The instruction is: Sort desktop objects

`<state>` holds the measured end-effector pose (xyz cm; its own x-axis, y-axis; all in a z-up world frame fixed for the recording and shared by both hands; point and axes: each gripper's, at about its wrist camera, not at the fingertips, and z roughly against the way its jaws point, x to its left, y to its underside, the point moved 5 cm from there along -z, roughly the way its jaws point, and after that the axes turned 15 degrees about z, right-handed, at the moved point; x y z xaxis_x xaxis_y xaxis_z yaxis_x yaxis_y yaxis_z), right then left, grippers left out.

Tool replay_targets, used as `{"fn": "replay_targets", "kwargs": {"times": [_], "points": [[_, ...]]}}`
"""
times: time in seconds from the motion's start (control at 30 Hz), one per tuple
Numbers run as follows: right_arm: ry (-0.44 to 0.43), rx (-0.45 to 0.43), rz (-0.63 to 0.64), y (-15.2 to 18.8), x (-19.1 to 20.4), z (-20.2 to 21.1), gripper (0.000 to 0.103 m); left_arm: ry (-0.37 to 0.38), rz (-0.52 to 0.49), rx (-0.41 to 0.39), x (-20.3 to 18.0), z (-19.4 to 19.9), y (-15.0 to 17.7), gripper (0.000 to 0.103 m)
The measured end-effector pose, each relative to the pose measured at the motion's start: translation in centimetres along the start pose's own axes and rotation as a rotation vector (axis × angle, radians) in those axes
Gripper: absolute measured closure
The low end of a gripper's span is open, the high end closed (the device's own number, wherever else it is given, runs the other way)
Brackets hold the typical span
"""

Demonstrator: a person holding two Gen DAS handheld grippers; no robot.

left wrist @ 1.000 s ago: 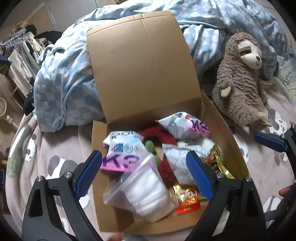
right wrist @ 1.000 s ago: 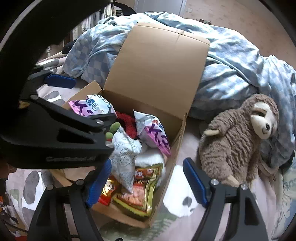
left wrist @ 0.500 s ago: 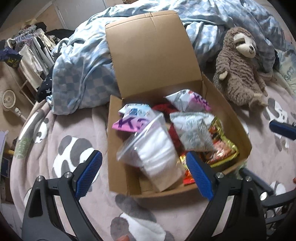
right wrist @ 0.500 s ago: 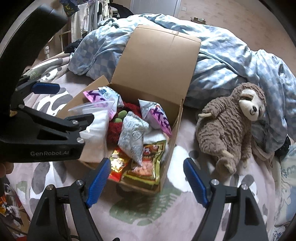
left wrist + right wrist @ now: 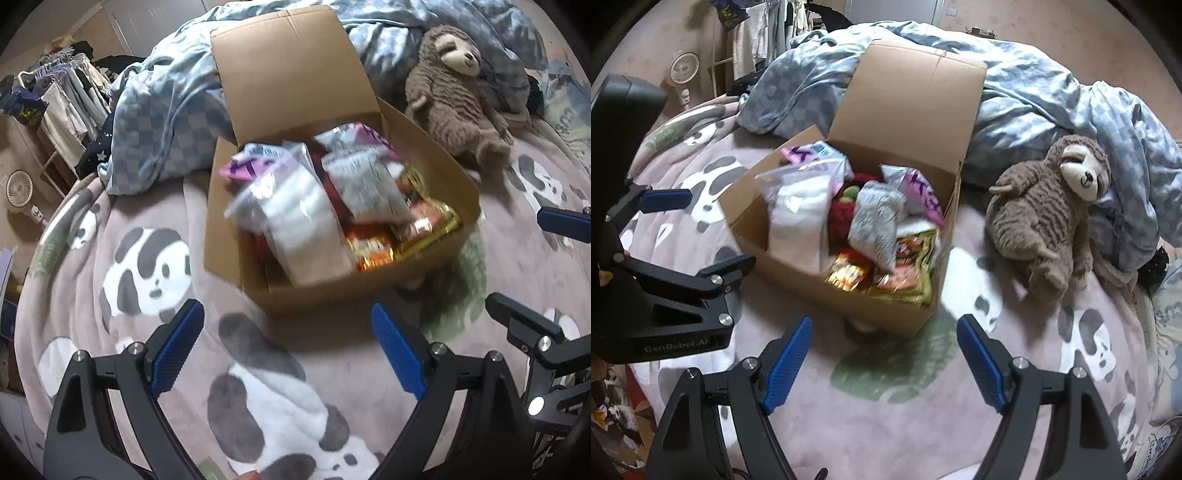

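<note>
Left gripper [image 5: 288, 354] spread wide, holding nothing, above the panda blanket [image 5: 147, 266]; cardboard box [image 5: 436, 258] ahead on the bed, packed with blurred snack bags [image 5: 369, 184], lower layers hidden; right gripper [image 5: 882, 363] likewise released; plush sloth [image 5: 1045, 218] beside the box.

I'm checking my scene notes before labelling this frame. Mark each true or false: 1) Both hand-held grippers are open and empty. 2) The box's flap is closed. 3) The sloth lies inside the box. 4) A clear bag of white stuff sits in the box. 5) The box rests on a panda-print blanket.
1) True: the left hand-held gripper and the right hand-held gripper are both open and hold nothing.
2) False: the box has its flap up.
3) False: the sloth lies on the bedding beside the box.
4) True: the clear bag is inside.
5) True: the blanket shows pandas.
</note>
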<state>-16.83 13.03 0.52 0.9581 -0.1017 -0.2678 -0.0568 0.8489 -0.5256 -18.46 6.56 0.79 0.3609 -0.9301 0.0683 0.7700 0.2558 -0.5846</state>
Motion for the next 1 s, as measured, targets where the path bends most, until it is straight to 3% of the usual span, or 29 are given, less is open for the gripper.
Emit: {"fn": "replay_targets", "kwargs": {"times": [0.2, 0.43, 1.0], "points": [[-0.012, 0.008, 0.005, 2.5, 2.2, 1.0, 0.022, 0.003, -0.010, 0.017, 0.3, 0.7, 3.4, 0.011], [-0.027, 0.015, -0.011, 5.1, 4.0, 2.1, 0.022, -0.022, -0.074, -0.016, -0.1, 2.7, 6.7, 0.011], [-0.046, 0.082, -0.020, 9.7, 7.0, 5.3, 0.022, 0.018, -0.052, 0.048, -0.1, 5.5, 10.6, 0.011]]}}
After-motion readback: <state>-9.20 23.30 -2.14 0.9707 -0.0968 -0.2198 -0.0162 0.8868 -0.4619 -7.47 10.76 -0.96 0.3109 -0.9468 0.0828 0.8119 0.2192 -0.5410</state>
